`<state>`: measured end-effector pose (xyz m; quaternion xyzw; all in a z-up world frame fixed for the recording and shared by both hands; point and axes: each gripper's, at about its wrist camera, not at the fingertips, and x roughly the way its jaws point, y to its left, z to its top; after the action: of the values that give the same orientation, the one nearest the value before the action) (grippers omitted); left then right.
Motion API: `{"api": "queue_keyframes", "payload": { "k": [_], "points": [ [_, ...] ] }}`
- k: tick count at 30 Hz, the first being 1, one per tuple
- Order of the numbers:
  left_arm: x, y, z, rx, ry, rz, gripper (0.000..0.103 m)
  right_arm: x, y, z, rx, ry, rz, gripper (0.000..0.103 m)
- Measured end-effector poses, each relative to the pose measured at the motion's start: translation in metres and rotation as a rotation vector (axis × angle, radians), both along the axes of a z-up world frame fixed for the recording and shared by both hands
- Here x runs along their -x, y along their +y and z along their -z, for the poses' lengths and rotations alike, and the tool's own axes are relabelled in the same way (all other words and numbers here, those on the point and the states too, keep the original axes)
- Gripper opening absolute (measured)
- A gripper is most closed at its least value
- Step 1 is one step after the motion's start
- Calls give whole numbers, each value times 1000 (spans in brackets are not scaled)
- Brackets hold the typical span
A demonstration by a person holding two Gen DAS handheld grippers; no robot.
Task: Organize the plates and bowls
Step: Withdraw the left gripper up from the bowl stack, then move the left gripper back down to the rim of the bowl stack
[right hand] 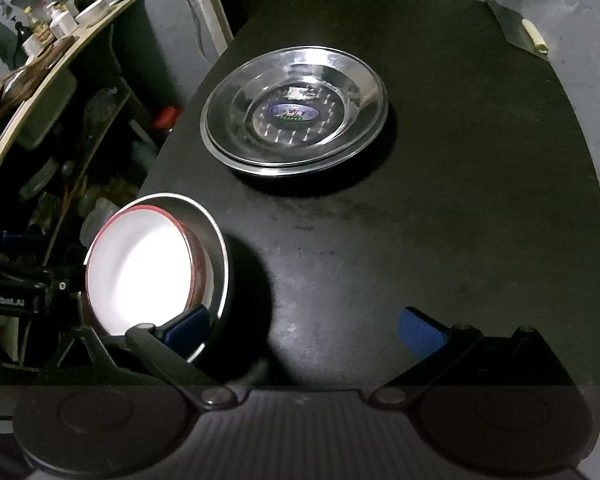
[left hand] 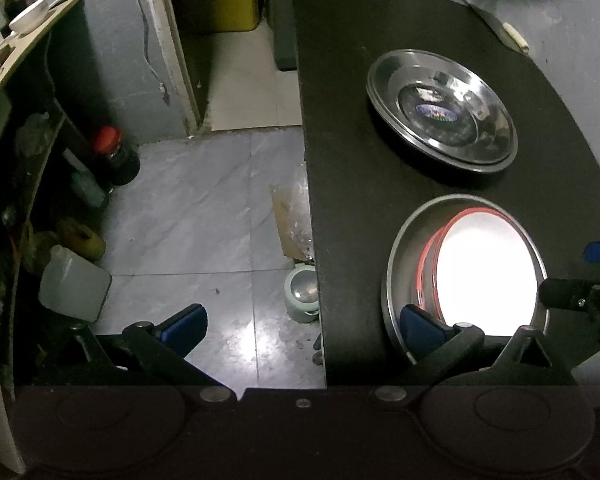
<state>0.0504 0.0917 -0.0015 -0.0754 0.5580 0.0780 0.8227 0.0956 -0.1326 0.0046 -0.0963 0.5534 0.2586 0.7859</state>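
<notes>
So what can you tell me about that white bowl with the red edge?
The white bowl is round, glaring white inside, with a thin red rim. It sits nested in a larger grey metal bowl on the black table, tilted against one side rather than centred. Its material is hard to tell. Both hand-held grippers are open beside it; a blue finger pad overlaps its near edge, contact unclear.

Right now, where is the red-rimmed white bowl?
The red-rimmed white bowl sits nested inside a grey metal bowl near the left front edge of the black table, nearer the cameras than the stacked steel plates.
</notes>
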Motion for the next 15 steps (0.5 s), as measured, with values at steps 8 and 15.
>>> {"api": "queue_keyframes", "payload": {
  "k": [8, 15],
  "points": [
    [-5, -15, 0, -86, 19, 40, 100, 1, 8, 3, 32, -1, -41, 103],
    [-7, -20, -3, -83, 11, 79, 86, 1, 7, 1, 30, -7, -51, 99]
  ]
}}
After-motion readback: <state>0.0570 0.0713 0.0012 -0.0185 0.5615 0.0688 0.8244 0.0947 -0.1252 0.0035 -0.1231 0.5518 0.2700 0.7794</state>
